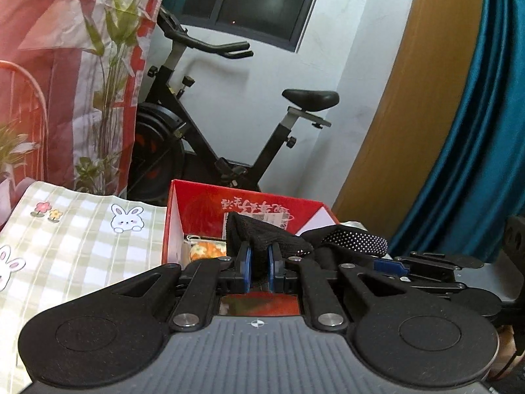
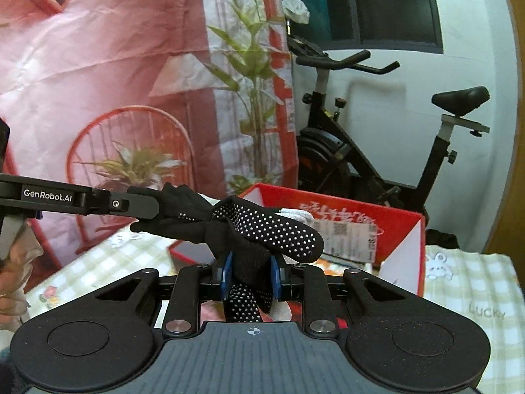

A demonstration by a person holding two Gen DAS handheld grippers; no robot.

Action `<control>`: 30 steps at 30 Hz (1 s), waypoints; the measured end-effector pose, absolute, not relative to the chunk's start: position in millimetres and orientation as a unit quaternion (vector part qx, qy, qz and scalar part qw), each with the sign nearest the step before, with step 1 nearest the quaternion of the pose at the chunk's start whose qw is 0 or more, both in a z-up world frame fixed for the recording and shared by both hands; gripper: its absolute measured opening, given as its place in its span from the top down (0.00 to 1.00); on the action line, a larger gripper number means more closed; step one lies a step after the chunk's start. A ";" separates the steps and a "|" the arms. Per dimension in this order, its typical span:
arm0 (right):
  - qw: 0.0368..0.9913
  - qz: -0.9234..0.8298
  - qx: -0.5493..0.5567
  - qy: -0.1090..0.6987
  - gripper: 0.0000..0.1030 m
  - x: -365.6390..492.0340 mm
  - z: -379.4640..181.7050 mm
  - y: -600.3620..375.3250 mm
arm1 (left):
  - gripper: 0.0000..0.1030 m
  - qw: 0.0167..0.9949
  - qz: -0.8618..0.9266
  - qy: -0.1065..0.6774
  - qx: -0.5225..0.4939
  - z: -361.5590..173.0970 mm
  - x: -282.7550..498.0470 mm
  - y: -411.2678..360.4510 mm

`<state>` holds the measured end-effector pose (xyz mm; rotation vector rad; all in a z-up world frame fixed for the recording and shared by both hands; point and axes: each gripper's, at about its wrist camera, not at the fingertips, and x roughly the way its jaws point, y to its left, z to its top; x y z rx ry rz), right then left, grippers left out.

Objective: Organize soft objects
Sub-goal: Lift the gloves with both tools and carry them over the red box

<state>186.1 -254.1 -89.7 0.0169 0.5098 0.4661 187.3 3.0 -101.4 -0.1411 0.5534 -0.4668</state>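
Task item: black dotted knit glove [image 2: 262, 229], held in the air between both grippers, in front of the red cardboard box [image 2: 344, 210] and above the checked bunny tablecloth [image 1: 82, 229].
Left gripper [image 1: 259, 262]: jaws fully closed on one end of the glove; black knit fabric fills the gap between the blue pads.
Right gripper [image 2: 251, 272]: jaws closed on a folded bunch of the same glove; dotted fabric hangs below the pads and more lies over them.
Glove long axis: roughly level, running from one gripper across to the other, side to side as the right wrist view shows it.
Key relation: the open box lies just ahead of and slightly below both grippers. In the right wrist view its near wall is partly hidden behind the glove.
Nearer hand: judged about equal; neither view separates them clearly.
Judged next move: carry the glove forward over the box rim; the hanging end could catch on the near wall.
Left wrist view only: box interior, with a small orange-patterned item [image 1: 205, 249] on the floor of the box.
Right wrist view only: the left gripper from the side, its fingers clamped on the glove end; a light grey knit item [image 2: 295, 215] behind the glove at the box; part of a person's hand at the left edge.
Background: exercise bike [image 1: 203, 121] behind the box.
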 end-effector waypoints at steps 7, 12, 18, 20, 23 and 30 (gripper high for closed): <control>0.937 0.207 0.002 0.282 0.79 250.4 -96.8 -261.1 | 0.89 0.930 -0.217 0.292 -0.055 -106.1 242.1 -15.8; 0.932 0.194 -0.001 0.308 0.79 294.5 -107.4 -261.0 | 0.89 0.925 -0.206 0.314 -0.052 -113.7 281.8 -24.3; 0.918 0.184 0.000 0.350 0.78 341.0 -126.6 -257.4 | 0.89 0.919 -0.190 0.341 -0.051 -128.1 322.7 -28.9; 0.914 0.181 -0.003 0.364 0.78 354.3 -133.9 -254.9 | 0.89 0.918 -0.187 0.347 -0.046 -133.0 331.9 -31.5; 0.909 0.175 -0.008 0.379 0.78 367.2 -140.2 -251.9 | 0.89 0.915 -0.183 0.357 -0.036 -141.8 343.8 -34.8; 0.906 0.146 -0.033 0.397 0.73 379.7 -151.5 -247.3 | 0.86 0.913 -0.181 0.364 -0.030 -153.0 352.8 -38.9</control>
